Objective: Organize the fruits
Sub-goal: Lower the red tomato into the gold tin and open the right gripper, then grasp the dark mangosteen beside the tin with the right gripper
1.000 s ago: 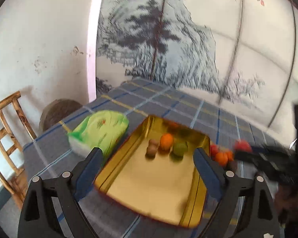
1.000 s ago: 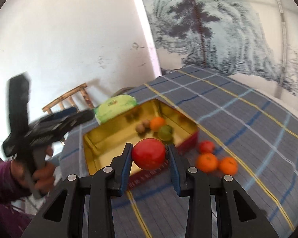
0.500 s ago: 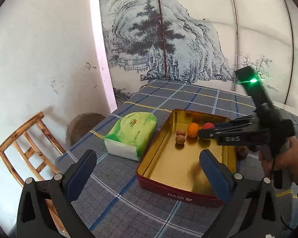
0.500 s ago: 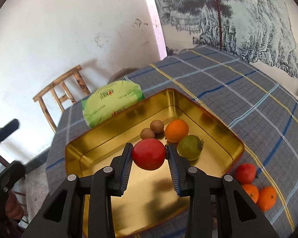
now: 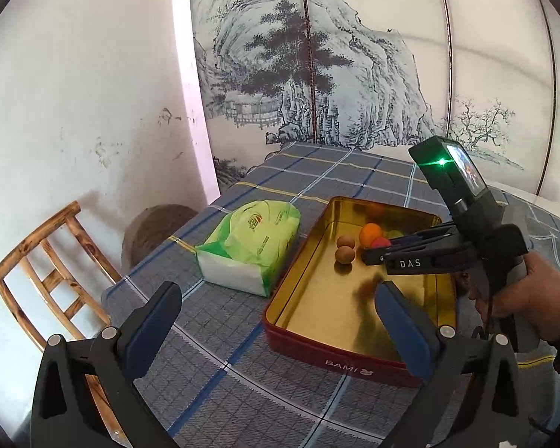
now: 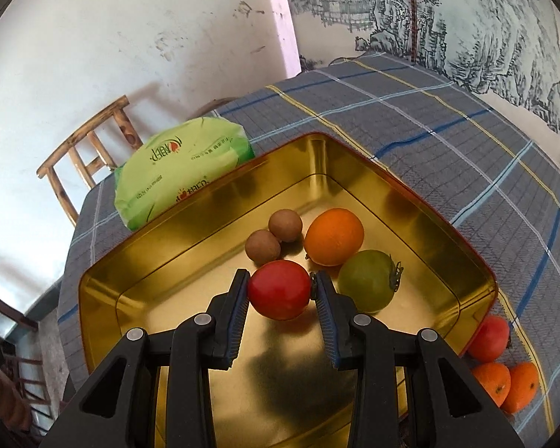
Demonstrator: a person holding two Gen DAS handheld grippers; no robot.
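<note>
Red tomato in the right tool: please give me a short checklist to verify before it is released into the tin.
1. Grip: right tool shut on the red tomato, pads on both sides: ok.
2. Position: tomato is over the gold tin floor, inside the walls: ok.
3. Landing spot: bare floor below, but the brown fruits, orange and green tomato sit very near: ok.
4. Height above the floor: cannot tell.
5. Left tool open, empty, outside the tin: ok.
6. Fruits outside not yet sorted: not ok.
</note>
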